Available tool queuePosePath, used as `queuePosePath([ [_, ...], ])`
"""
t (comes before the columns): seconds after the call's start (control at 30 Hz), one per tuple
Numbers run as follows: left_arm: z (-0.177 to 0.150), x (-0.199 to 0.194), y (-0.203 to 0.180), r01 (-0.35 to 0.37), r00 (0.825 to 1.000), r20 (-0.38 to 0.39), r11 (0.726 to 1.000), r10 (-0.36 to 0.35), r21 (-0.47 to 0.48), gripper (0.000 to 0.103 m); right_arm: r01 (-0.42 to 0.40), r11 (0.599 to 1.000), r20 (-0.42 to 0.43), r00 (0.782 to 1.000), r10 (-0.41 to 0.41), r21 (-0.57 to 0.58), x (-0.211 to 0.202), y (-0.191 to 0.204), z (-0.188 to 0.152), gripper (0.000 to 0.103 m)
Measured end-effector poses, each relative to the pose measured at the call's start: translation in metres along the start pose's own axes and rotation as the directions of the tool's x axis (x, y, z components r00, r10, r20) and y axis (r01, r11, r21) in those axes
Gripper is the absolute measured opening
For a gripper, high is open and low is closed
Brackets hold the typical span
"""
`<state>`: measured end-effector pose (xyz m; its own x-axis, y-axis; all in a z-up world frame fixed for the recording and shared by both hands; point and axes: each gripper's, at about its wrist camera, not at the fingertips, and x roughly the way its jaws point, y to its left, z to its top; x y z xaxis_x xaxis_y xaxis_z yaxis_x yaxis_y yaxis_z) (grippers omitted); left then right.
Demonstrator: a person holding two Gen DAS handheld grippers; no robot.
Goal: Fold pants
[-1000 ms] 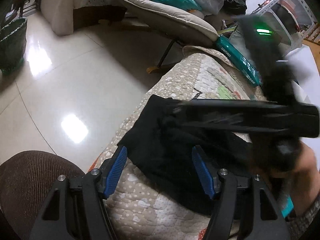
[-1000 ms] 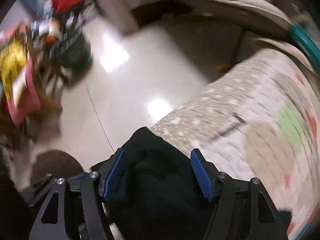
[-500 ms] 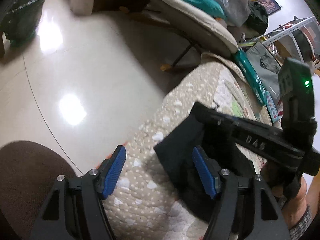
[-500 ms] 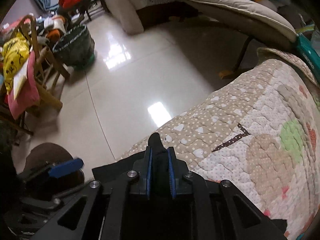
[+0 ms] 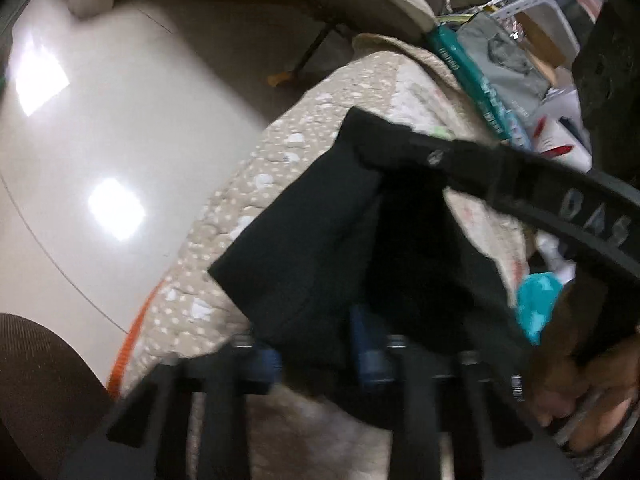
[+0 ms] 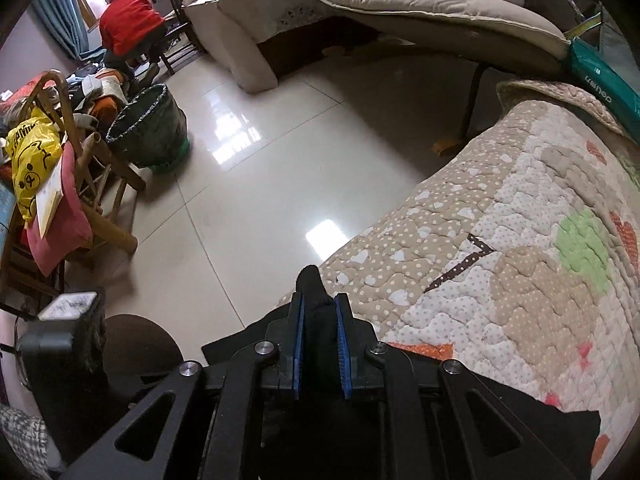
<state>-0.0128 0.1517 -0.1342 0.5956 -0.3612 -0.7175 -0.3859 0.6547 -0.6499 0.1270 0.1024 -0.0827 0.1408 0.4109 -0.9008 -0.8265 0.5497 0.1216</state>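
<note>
Quilt over tiled floor; black pants on its edge, right gripper clenched on a fold to lift it, left gripper blurred, jaws' state indeterminable.

We see a quilted bedspread covering the bed, black pants draped over its near edge.

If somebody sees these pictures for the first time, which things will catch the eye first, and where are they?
First, the black pants lifted over the edge of the quilted cover, in the middle of the left wrist view. The right gripper is shut on a fold of them, low in its own view. Far behind, at top left, sits a person in red.
</note>
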Motion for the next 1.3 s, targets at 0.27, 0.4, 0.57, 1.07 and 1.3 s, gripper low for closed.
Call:
queuePosePath([
  [0.27,-0.009,-0.025,-0.053,-0.008,0.999,0.042,0.995,0.004,0.102,0.014,-0.003,0.996,0.128,0.992,-0.008,0.086,-0.062,-0.021,-0.018,0.015],
  [0.4,-0.019,-0.019,-0.098,-0.015,0.999,0.036,0.979,0.008,0.202,0.014,0.002,0.981,0.188,0.981,-0.039,0.193,-0.1,-0.059,-0.048,0.015],
  [0.57,-0.052,0.015,-0.155,-0.014,0.999,-0.029,0.936,0.026,0.351,0.018,0.013,0.934,0.193,0.977,-0.088,0.358,-0.125,-0.117,-0.114,0.017],
  [1.07,-0.094,0.004,-0.16,0.075,0.978,-0.208,0.909,0.012,0.409,0.056,-0.025,0.822,0.324,0.926,-0.196,0.569,-0.178,-0.147,-0.203,0.045],
  [1.3,-0.056,0.0,-0.112,-0.04,0.992,-0.112,0.981,0.062,0.188,0.057,-0.069,0.839,0.12,0.993,0.005,0.54,-0.098,-0.112,-0.203,0.038],
])
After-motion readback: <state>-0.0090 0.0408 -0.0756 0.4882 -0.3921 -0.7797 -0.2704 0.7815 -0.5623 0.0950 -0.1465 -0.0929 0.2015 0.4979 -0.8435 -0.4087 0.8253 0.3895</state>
